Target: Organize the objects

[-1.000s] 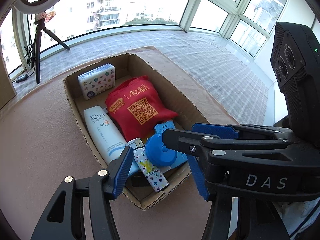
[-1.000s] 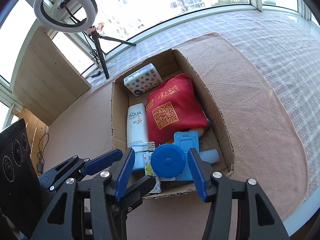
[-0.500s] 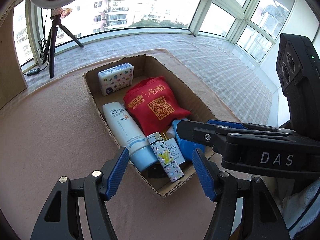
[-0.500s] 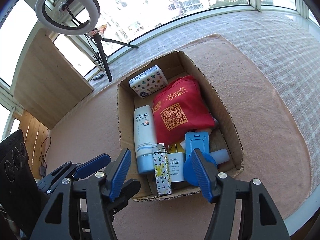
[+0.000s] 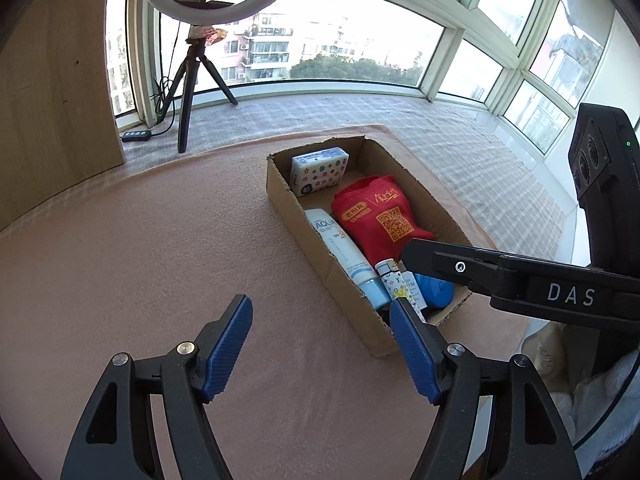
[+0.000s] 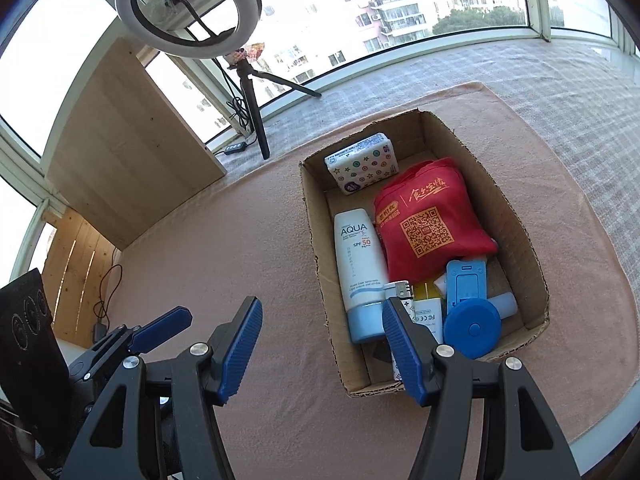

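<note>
Both grippers hover empty over the pink mat (image 6: 200, 264), which fits a task that looks nearly or fully done: every loose item sits inside the box (image 6: 516, 220). The left gripper (image 5: 320, 344) at the bottom of its frame has its jaws spread wide with nothing between them. The right gripper (image 6: 322, 344) is likewise spread and empty, low centre in its view.

The box is raw corrugated cardboard with ragged cut edges, lying right of centre. Items are packed side by side, probably to use its length. A patterned tissue pack (image 6: 362, 168) fills the far end, soft and plastic-wrapped. A smooth white tube (image 6: 358, 268) lies along the left wall, cap toward the camera. A limp red cloth bag (image 6: 430, 224) takes the middle. At the near end sit a printed lighter (image 5: 394, 280), a small white carton (image 6: 428, 316) and a glossy blue stand (image 6: 468, 304) with a round base.
</note>
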A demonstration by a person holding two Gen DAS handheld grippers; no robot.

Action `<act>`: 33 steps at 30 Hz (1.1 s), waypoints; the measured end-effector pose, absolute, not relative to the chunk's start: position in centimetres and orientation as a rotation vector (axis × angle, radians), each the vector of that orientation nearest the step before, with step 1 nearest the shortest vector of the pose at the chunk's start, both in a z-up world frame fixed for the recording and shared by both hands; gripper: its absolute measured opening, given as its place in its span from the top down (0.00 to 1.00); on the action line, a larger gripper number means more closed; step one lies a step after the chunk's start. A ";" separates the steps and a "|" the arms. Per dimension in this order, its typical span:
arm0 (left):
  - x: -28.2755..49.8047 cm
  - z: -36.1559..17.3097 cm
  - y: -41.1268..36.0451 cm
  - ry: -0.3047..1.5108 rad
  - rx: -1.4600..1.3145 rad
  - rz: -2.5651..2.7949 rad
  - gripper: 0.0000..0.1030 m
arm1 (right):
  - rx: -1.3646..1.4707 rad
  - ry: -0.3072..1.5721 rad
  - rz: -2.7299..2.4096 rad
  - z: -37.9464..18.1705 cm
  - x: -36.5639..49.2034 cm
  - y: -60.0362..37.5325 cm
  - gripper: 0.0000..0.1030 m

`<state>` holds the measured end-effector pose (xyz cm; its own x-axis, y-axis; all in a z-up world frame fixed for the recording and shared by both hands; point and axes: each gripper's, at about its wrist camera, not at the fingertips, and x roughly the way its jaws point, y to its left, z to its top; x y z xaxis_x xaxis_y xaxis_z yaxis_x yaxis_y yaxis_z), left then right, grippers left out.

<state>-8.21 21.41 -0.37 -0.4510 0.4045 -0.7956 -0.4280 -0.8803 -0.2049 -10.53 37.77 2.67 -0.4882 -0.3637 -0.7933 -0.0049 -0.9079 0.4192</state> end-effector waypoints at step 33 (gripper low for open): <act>-1.5 4.1 -4.0 -0.088 -1.293 2.726 0.12 | 1.269 0.010 -2.557 6.4 -5.7 17.1 0.25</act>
<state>-1.53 -3.98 4.10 -0.6271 0.1359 -0.7670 -0.0859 -0.9907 -0.1053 -5.73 17.13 6.37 -0.5718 -0.2504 -0.7813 0.2564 -0.9591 0.1197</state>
